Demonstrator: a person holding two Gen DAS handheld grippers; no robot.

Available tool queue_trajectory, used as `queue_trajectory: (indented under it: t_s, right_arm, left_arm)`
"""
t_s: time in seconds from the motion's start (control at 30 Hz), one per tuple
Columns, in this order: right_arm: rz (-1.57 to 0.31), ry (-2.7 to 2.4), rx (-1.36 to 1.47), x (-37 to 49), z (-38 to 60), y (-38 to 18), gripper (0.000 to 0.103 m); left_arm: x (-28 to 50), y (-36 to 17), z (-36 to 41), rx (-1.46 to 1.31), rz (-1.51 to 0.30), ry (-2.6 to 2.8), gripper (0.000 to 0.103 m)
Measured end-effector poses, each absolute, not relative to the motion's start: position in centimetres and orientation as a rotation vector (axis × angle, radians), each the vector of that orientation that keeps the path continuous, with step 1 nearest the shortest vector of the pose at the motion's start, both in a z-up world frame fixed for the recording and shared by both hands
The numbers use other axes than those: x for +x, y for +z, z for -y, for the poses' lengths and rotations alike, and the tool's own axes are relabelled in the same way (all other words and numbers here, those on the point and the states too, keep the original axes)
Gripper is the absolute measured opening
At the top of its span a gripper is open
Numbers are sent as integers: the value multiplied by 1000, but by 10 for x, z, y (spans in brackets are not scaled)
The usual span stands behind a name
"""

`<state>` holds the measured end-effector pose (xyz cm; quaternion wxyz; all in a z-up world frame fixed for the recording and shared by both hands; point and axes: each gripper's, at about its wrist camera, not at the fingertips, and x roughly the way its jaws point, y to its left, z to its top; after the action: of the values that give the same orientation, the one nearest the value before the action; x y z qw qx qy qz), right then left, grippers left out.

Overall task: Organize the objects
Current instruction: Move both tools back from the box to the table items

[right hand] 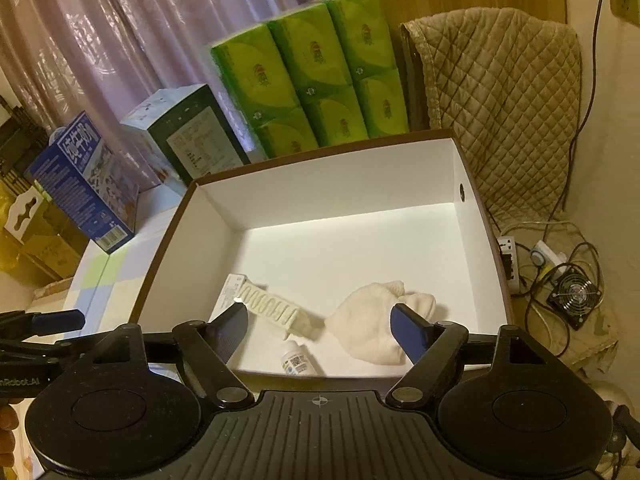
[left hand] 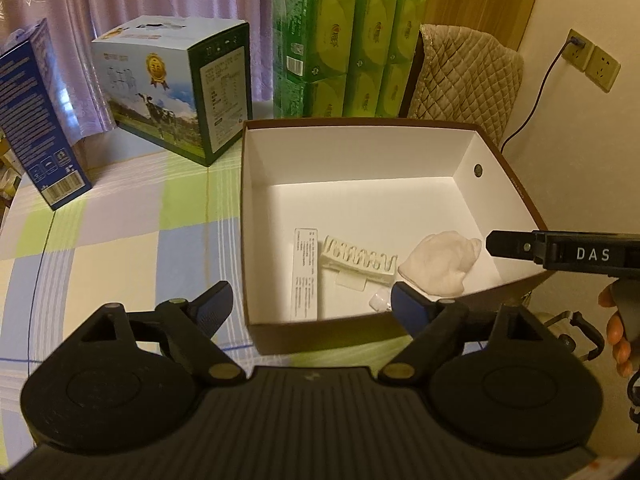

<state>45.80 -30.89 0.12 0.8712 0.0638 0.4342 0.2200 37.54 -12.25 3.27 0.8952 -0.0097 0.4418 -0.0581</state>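
Left wrist view: the left gripper (left hand: 310, 304) stands spread and empty at the near rim of the box (left hand: 516, 184); ahead of it inside lie a flat packet (left hand: 306, 272), a comb-like rack (left hand: 358, 264) and a cloth (left hand: 440, 264). Right wrist view: the right gripper (right hand: 318, 330) hangs spread and empty over the same items, a small bottle (right hand: 298, 360) just ahead. Sorting appears largely done; no loose items show on the table.

box (right hand: 224, 216) open, white inside | cloth (right hand: 372, 320), rack (right hand: 272, 308), bottle (right hand: 296, 360) inside

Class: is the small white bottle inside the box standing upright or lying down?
Lying down. The small white bottle rests on its side on the floor of the box, label facing up.
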Motion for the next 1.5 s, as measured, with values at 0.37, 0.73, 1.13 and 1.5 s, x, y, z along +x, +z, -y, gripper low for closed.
queue_trajectory:
  t_s: [0.37,0.73,1.13,1.5]
  right_arm:
    - [-885,504,103,406,288,15,76]
    - [-901,537,100,361,264,17,76]
    - [-941,595,68,320,229,4,76]
    - [-988,679,7,291,193,-17,76]
  left_arm:
    - [321,47,100,-42,-883,-118,84]
    - [271,55,70,-62,-869,-109,85]
    - [223,45,22,-100,-897,-41,85]
    - [180,23,-23,-147,-961,50,85]
